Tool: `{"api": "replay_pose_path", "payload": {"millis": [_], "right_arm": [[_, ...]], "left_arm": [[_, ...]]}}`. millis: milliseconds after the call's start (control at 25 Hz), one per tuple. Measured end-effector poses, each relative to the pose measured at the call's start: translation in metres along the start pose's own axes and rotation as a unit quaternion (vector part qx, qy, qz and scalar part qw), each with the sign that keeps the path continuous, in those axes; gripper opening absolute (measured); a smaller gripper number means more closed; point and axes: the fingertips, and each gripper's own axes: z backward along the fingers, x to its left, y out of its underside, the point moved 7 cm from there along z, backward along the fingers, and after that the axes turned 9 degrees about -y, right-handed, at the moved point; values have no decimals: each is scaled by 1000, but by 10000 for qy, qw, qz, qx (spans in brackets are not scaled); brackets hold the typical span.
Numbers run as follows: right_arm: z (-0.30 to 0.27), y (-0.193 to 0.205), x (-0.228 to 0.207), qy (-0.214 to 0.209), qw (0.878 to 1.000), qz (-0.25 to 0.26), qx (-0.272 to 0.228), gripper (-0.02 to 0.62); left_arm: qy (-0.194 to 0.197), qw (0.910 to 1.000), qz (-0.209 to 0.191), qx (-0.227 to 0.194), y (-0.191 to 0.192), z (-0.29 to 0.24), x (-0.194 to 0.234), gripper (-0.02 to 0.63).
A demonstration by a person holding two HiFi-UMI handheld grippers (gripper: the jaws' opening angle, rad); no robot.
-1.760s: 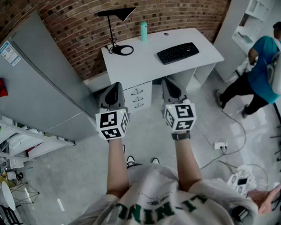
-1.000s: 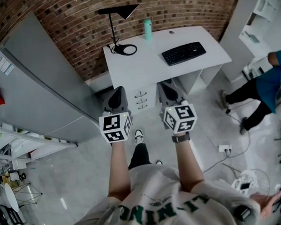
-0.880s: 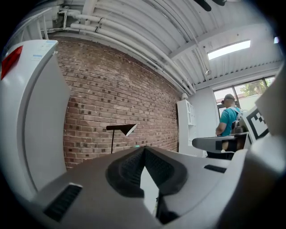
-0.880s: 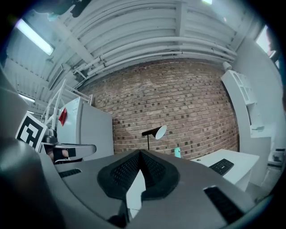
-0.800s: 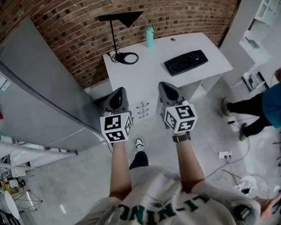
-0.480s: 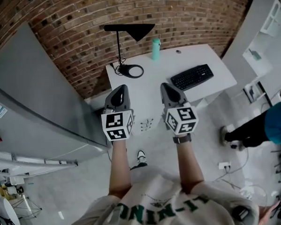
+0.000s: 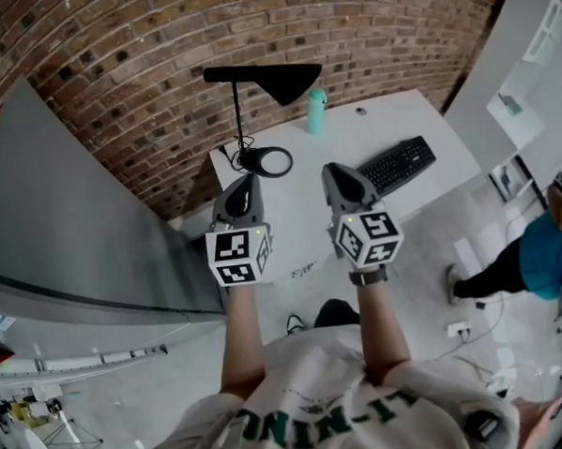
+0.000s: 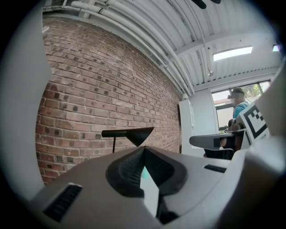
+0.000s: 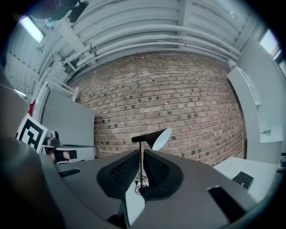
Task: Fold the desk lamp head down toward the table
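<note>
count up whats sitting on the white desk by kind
black desk lamp with cone head: 1
teal cylindrical bottle: 1
flat black keyboard: 1
small grey item, too small to identify: 1
total: 4

The black desk lamp (image 7: 239,113) stands on a round ring base (image 7: 251,159) at the back left corner of the white tabletop (image 7: 294,209). Its thin stem is upright. The cone-shaped head (image 7: 290,80) is raised on a level bar, unfolded, with its white-lined opening tilted to one side.
</note>
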Motion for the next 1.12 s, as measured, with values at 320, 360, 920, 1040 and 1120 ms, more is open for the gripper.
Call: {"api": "replay_pose_path", "payload": {"millis": [320,360,920,1040,1120], "right_arm": [[-45,-1,-34,-195,9997,-160,18,49],[-52,-3,-40,-239,9995,-195,-19,54],[-137,-42,-125,-976,9897,-974,-389,175],[-153,-46,-140,-1094,9842,-1289,-518,175],[-163,-48,-149,-1186,9782,-1616,-544,175]], "left_arm": [[-70,9999,94,73,7,-51,9,-6],[-97,9999,94,51,5,-58,11,-6],[-520,9986,18,-120,-17,-153,9,-6],[-619,9980,-27,-139,-20,-165,9,-6],[-670,9977,-46,-106,-21,-172,10,-6]]}}
